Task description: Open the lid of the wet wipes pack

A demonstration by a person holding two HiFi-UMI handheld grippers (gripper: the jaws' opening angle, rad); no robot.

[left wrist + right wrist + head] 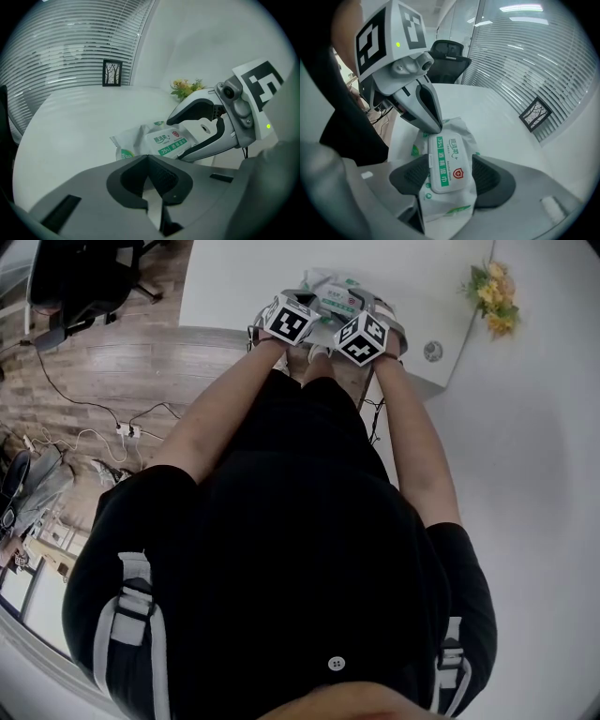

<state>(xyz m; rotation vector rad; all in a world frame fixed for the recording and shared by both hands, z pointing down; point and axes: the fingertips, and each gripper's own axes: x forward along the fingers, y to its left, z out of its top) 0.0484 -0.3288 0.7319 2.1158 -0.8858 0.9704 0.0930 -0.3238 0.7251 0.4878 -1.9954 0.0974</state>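
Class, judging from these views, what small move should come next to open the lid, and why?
Probably pry the lid upward at its far edge with the left gripper. Its shut jaws rest at that edge, the lid lies closed, and the right gripper clamps the wet wipes pack.

Bright, even, soft-shadowed indoor light; strong fisheye curvature with dark vignetted corners; near foreground slightly blurred.

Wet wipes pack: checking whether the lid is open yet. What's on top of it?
A closed white lid, with the tip of the left gripper at its far edge. The opening beneath the lid is covered.
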